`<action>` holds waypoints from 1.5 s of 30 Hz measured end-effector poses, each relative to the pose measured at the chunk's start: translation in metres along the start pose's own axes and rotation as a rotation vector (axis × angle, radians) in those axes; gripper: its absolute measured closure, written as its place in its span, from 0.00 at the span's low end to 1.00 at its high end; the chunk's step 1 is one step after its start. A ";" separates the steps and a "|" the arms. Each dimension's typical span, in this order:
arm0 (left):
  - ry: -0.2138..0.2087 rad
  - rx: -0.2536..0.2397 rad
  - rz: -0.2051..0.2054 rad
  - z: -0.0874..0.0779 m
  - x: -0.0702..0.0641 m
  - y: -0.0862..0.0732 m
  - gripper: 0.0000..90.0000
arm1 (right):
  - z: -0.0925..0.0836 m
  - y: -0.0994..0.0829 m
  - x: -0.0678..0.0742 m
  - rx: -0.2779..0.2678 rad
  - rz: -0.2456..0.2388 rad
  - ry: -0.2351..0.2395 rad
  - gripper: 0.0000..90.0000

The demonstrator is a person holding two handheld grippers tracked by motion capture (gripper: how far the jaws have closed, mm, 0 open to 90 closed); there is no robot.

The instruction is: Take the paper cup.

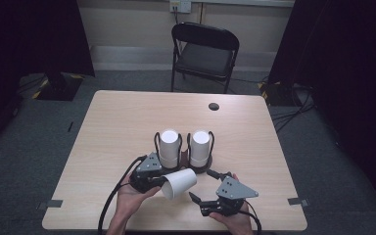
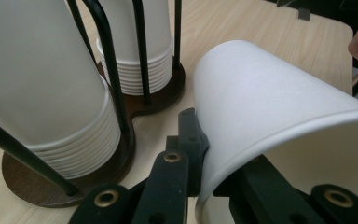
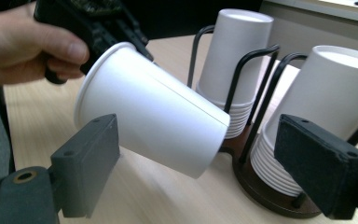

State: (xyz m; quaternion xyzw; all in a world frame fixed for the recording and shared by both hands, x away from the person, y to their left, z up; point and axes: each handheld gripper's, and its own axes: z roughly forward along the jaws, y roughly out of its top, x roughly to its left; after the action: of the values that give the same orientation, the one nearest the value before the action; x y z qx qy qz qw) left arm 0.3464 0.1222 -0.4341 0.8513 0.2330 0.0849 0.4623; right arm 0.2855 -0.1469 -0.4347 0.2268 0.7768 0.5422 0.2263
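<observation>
- Where the near middle of the table (image 1: 127,122) lies, the left gripper (image 1: 157,182) holds a single white paper cup (image 1: 179,183) by its rim — jaws pinched shut on the rim wall, one jaw inside the mouth, one outside, as the left gripper view shows; cup (image 2: 279,116) tipped on its side, clear of the tabletop.
- Cup's closed base points right, toward the right gripper (image 1: 203,186); open mouth faces left toward the holding hand (image 1: 129,198).
- Right gripper: jaws spread wide, nothing between the pads; in the right gripper view the cup (image 3: 154,116) hangs just beyond the two jaws, untouched.
- Just beyond the cup, a dark wooden cup holder (image 1: 210,169) with black wire loops; two upside-down stacks of white cups — left stack (image 1: 169,147), right stack (image 1: 200,147) — side by side.
- Far edge: a black folding chair (image 1: 203,54) beyond the table; a small dark round hole (image 1: 214,106) in the tabletop, far right.
</observation>
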 end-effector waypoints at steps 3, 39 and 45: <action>-0.007 0.011 0.004 0.001 0.001 0.001 0.97 | 0.003 0.000 0.004 0.013 -0.024 0.013 0.15; -0.096 0.149 -0.062 0.011 0.003 0.016 0.98 | 0.045 0.008 0.033 0.147 -0.324 0.081 0.11; -0.122 0.137 -0.060 0.014 0.000 0.017 0.98 | 0.055 0.008 0.037 0.171 -0.352 0.074 0.13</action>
State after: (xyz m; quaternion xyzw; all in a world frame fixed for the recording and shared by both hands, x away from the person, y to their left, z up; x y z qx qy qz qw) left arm 0.3568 0.1038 -0.4282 0.8773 0.2350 0.0026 0.4185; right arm 0.2898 -0.0819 -0.4475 0.0861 0.8553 0.4344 0.2689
